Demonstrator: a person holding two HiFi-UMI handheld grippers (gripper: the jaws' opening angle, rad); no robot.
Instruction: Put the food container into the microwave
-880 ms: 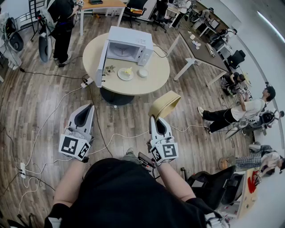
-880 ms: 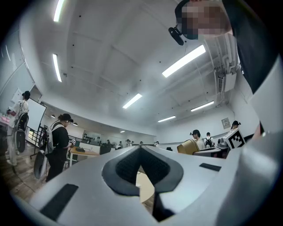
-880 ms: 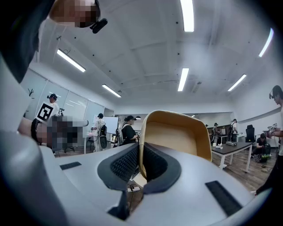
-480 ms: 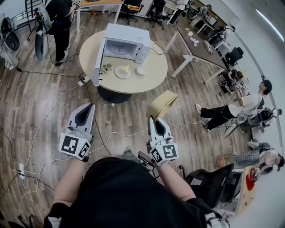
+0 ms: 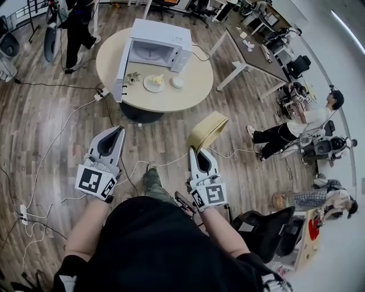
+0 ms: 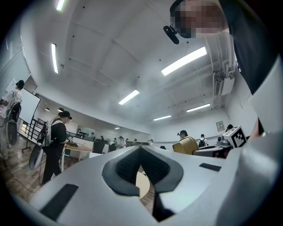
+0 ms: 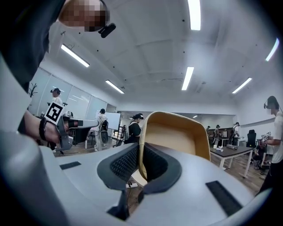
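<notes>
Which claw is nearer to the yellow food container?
Right. The right claw is shut on the rim of the food container, so it touches it. The left claw is shut on nothing and hangs apart, off to the container's left.

Wood plank floor (image 5: 34,131), round table (image 5: 188,91), ceiling strip lights (image 7: 193,13)

I am seeing the mustard-tan food container (image 5: 209,130) just ahead of my pale grey right gripper (image 5: 198,150), black-and-white square markers (image 5: 209,195) showing on it and the left gripper (image 5: 117,131), and a white microwave (image 5: 157,45) gleaming on a beige table (image 5: 191,85) far ahead over brown plank flooring (image 5: 45,142).
</notes>
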